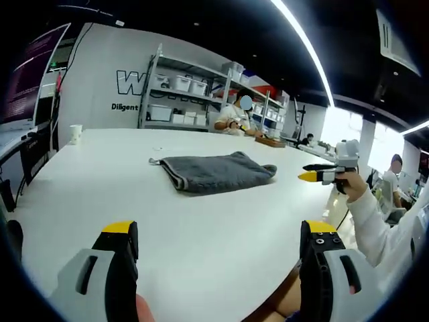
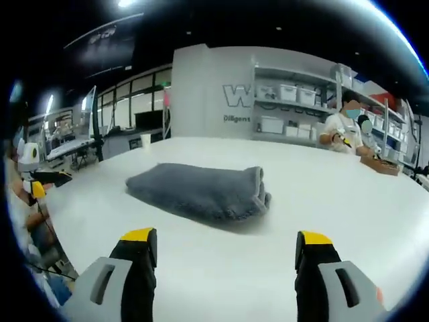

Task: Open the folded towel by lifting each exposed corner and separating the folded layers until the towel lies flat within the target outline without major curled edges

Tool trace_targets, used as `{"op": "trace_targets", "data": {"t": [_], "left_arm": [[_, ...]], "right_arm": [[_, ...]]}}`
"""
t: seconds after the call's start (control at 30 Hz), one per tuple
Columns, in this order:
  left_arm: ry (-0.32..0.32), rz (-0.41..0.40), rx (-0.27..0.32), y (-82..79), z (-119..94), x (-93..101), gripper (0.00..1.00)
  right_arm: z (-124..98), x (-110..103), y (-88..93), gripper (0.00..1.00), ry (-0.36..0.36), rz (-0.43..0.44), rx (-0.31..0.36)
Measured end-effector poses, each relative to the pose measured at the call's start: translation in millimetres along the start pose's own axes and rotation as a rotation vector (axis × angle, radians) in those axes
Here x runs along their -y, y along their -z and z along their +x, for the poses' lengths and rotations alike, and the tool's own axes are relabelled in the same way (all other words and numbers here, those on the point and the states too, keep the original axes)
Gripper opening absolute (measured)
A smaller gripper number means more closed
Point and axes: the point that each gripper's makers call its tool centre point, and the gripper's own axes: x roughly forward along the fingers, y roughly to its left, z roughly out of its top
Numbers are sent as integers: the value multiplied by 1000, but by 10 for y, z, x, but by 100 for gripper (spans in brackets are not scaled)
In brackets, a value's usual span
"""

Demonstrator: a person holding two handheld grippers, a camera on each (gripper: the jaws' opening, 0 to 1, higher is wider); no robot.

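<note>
The left gripper (image 1: 218, 243) was held low over the near part of the white table (image 1: 100, 174), level and pointing across the top toward the folded towel (image 1: 216, 172), its yellow-tipped jaws spread wide with bare tabletop between them and nothing held. In the right gripper view, the right gripper (image 2: 226, 248) was posed much the same, low and level, its jaws likewise parted and grasping nothing, aimed at the towel (image 2: 201, 190) from another side of the table (image 2: 335, 194). Seen from the left gripper view, the right gripper (image 1: 320, 176) hung just past the table's right edge, carried by a hand (image 1: 354, 182) in a white sleeve (image 1: 375, 221), well apart from the towel. In the right gripper view the left gripper (image 2: 39, 182) appeared at the far left, beside the table's edge. The grey towel lay folded in a thick stack near the middle of the table, its layered edges showing at one end, untouched by either gripper. Open tabletop surrounded it on every side, with wide room between each gripper and the cloth. A white cup (image 1: 76, 133) stood far off near the table's back corner. A seated person (image 1: 234, 117) worked at the far edge in front of shelving (image 1: 181, 94) with bins.
</note>
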Motion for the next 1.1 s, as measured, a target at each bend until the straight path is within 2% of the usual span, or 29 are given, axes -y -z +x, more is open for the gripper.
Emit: {"op": "trace_targets", "data": {"t": [0.17,0.3,0.4,0.57,0.73,0.8,0.93,1.0,1.03,1.1], "left_arm": [[5,-4,-8,-4,69,35,100],[11,10,-24,16,148,100,100],[28,9,-23,22,199,141,100],[91,-31,-39,86,302,240,100],[113,-61,-35,101,379,191,100],[104,-55,-23,62,411,128,100],[113,-14,40,-126,532,-14,97],[146,24,87,-258,625,-58,93],[154,23,90,-277,652,-75,90],[211,11,98,-355,779,-106,86]], "right_arm": [[-109,-106,-46,98,-49,-6,8],[-185,-165,-24,99,-88,-35,-17],[-252,-172,-46,99,-88,-41,-28],[-371,-246,-132,99,-104,-39,8],[-459,-288,-247,99,-96,-62,43],[-476,-317,-255,99,-106,-67,45],[-491,-338,-302,99,-125,-57,66],[-509,-343,-310,99,-130,-57,69],[-515,-342,-314,99,-130,-57,71],[-542,-320,-328,99,-124,-56,75]]}}
